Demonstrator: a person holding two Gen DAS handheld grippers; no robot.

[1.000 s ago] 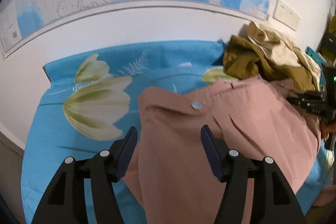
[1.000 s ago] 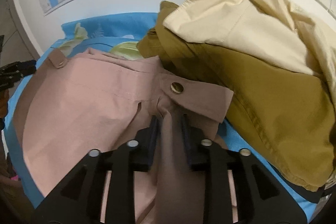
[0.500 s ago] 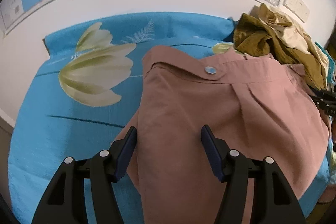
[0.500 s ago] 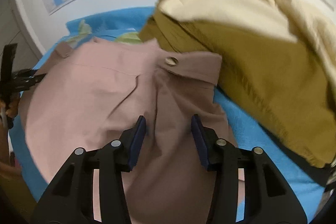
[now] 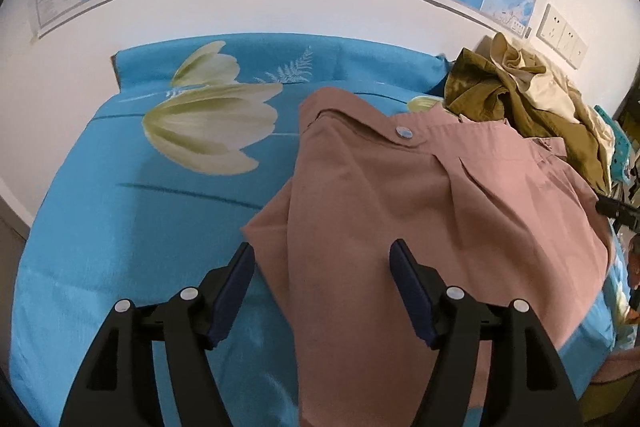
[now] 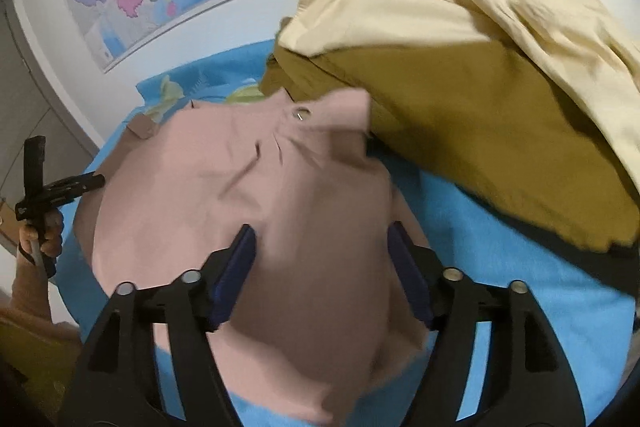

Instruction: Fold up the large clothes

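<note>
On the blue flowered bed sheet (image 5: 120, 227), the pink trousers (image 5: 420, 227) lie spread, waistband toward the wall, beside a heap of olive and cream clothes (image 6: 460, 87) at the right. The left tool (image 5: 322, 279) hangs released over the trousers' left edge, fingers wide apart, tilted down from the near side. The right tool (image 6: 320, 259) is likewise released, straddling the cloth below the snap button (image 6: 302, 114). To fold well, I judge each tool should pinch a single clean edge, then carry both sides over evenly.
</note>
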